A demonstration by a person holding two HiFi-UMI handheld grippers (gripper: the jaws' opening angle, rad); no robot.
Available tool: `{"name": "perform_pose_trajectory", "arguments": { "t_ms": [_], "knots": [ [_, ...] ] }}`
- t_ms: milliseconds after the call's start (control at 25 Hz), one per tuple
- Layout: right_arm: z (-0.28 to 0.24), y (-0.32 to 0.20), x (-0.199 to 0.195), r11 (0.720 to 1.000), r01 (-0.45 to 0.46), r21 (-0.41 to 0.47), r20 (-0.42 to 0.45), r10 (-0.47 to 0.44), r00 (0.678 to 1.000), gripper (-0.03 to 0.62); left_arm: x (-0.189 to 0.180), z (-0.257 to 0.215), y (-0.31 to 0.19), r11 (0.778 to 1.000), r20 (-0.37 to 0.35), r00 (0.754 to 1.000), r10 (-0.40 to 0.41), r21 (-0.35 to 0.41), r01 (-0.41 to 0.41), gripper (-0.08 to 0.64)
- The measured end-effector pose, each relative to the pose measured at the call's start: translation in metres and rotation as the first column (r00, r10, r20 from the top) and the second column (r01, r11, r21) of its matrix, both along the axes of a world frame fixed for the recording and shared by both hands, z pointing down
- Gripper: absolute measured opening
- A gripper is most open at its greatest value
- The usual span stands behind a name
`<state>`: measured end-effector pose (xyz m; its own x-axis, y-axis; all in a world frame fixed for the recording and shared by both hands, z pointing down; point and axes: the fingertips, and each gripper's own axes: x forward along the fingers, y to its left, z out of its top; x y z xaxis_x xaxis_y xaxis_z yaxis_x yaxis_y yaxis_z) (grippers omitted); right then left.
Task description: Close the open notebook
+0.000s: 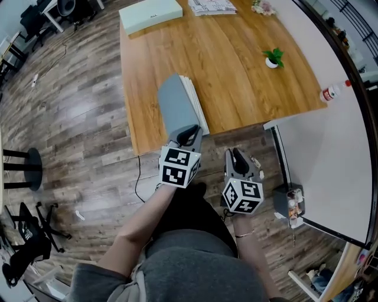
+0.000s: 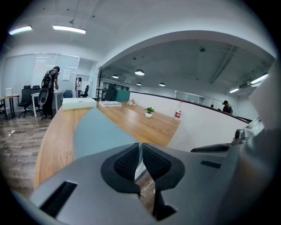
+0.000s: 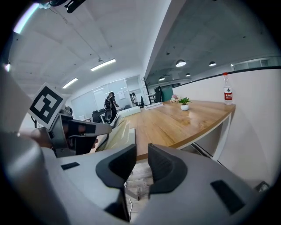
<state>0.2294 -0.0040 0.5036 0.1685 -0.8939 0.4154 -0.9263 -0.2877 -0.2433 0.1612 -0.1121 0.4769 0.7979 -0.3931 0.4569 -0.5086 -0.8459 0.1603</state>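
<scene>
So, pinching the near edge of the notebook's [image 1: 179, 115] grey cover [image 1: 171, 100] with the left gripper [image 1: 190, 134], jaws squeezed almost together on that thin sheet. Holding the cover up at a tilt, leaning over the white pages [image 1: 195, 101] just to its right. Sitting at the near left corner of the counter [image 1: 236, 82], long axis running straight away from the body. Hanging the right gripper [image 1: 238, 158] just off the counter's near edge, jaws apart, gripping nothing. Probably needing a swing rightward and down from the left side, being the nearer one. Counting: one notebook, two grippers, one little potted plant [image 1: 273, 57], one bottle [image 1: 332, 92], one flat white box [image 1: 150, 15].
</scene>
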Motion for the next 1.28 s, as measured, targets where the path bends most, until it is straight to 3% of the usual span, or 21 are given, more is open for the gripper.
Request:
{"name": "perform_pose_trajectory", "arguments": {
  "t_ms": [600, 1040, 1280],
  "knots": [
    [0.007, 0.021, 0.006, 0.996, -0.09, -0.024, 0.025, 0.091, 0.996, 0.087, 0.033, 0.047, 0.006, 0.993, 0.145, 0.982, 0.118, -0.037, -0.114, 0.041],
    [0.013, 0.031, 0.016, 0.989, -0.138, -0.047, 0.03, 0.14, 0.99, 0.086, 0.043, 0.078, 0.006, 0.988, 0.264, 0.953, 0.149, -0.069, -0.136, 0.043],
    [0.014, 0.03, 0.02, 0.988, -0.146, -0.047, 0.03, 0.148, 0.989, 0.086, 0.045, 0.086, 0.009, 0.985, 0.294, 0.941, 0.166, -0.089, -0.146, 0.043]
  ]
}}
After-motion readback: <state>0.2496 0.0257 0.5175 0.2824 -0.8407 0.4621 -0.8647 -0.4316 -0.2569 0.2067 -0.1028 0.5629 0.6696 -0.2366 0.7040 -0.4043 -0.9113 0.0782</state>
